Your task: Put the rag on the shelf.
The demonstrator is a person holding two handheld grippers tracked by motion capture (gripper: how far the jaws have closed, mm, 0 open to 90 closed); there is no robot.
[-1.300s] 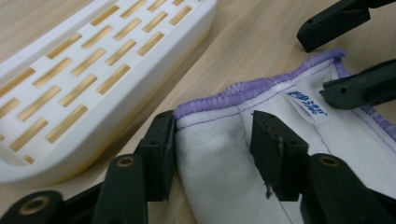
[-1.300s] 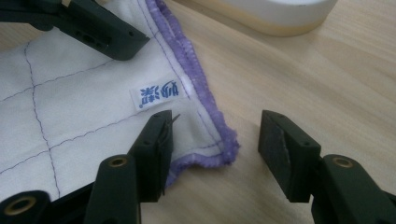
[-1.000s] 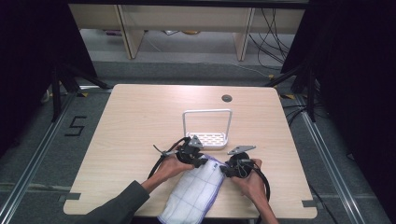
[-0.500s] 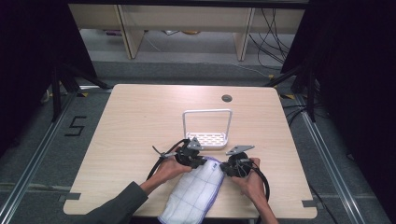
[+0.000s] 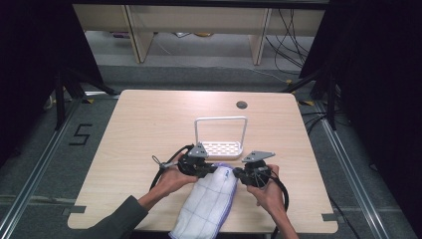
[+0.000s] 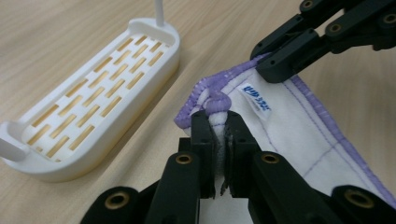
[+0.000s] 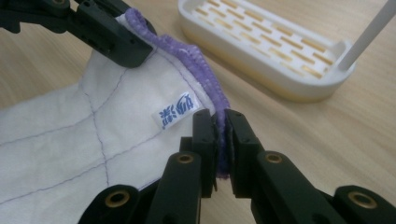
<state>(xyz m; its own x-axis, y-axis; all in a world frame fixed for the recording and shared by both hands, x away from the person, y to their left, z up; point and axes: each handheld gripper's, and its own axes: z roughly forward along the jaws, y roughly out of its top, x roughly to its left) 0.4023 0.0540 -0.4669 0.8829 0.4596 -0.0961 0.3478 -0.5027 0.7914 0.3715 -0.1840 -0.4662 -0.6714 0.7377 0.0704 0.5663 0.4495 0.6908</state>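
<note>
Left hand-held gripper (image 6: 217,135): jaws pressed together on the purple-stitched hem of a white cloth (image 6: 299,140), a bunched corner of hem poking up just past the tips. Right hand-held gripper (image 7: 220,140): jaws likewise clamped on the same purple hem, a little way along the edge from a small white label with blue print (image 7: 176,111). Each gripper view also catches the other gripper's black jaws gripping the hem farther off. From the high view, left hand-held gripper (image 5: 209,169) and right hand-held gripper (image 5: 239,174) sit close together, facing each other across the cloth's upper edge; a hand (image 5: 171,179) holds the left one, a hand (image 5: 268,194) the right, a dark sleeve (image 5: 119,221) coming in at bottom left. Cloth (image 5: 206,204) lies on the surface with faint grid stitching, its lower end reaching the near edge. Surface (image 5: 149,129): pale wood-grain top, rounded corners, a small dark round grommet (image 5: 242,104) near the far edge. White slotted tray (image 5: 221,148) with an upright white wire-like handle frame (image 5: 220,119) stands just beyond the grippers, near but apart from the cloth. Room: grey floor, a "5" marked on it (image 5: 81,134) left of the surface, metal rails either side, dark curtains left and right, wooden furniture legs and loose cables at the back.
</note>
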